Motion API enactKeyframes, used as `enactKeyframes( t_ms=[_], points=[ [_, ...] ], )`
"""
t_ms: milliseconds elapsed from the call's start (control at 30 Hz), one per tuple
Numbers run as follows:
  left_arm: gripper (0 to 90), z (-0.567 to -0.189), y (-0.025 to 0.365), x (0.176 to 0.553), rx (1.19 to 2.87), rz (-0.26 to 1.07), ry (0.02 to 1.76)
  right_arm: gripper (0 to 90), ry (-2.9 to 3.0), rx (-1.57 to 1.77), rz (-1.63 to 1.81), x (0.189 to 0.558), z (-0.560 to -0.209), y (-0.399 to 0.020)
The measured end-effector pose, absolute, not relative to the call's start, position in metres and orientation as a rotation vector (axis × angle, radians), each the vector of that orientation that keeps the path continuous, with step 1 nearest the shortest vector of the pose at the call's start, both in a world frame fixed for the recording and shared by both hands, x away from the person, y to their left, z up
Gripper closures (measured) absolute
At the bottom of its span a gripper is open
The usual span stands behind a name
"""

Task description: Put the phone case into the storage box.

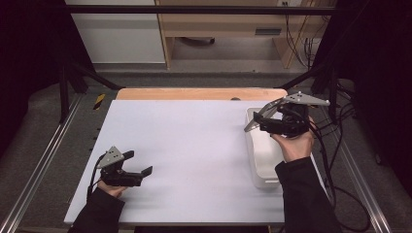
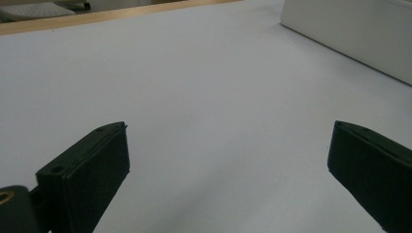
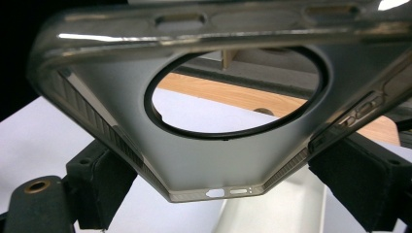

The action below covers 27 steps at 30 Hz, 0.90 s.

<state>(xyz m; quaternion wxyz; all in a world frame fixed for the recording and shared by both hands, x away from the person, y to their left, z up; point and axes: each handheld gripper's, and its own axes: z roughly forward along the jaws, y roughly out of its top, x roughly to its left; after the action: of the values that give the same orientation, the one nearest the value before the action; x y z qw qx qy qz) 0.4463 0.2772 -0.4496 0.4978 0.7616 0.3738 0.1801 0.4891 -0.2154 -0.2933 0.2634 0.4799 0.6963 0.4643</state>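
Note:
A clear grey phone case (image 3: 214, 155) with a round ring cut-out is held up by its two long sides between the jaws of my right gripper (image 3: 228, 191). In the high view that case (image 1: 258, 115) hangs tilted above the far end of a white bin (image 1: 265, 162), with the right gripper (image 1: 266, 124) shut on it. My left gripper (image 1: 140, 162) rests low near the table's front left, open, and its jaws stand wide apart with nothing between them. From its own camera the left gripper (image 2: 228, 165) faces bare white tabletop (image 2: 204, 87).
The white bin (image 2: 350, 34) runs along the right side of the white table (image 1: 184, 145). A wooden strip (image 1: 199, 93) borders the far edge. Cables (image 1: 340, 160) trail off to the right past the metal rail.

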Motion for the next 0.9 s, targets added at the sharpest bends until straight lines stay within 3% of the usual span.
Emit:
enactKeyframes(
  t_ms=[900],
  points=[
    [1.0, -0.452, 0.280, 0.449, 1.851, 0.433, 0.909, 12.1, 1.751, 1.464, 1.101, 0.538, -0.312, -0.216]
  ],
)
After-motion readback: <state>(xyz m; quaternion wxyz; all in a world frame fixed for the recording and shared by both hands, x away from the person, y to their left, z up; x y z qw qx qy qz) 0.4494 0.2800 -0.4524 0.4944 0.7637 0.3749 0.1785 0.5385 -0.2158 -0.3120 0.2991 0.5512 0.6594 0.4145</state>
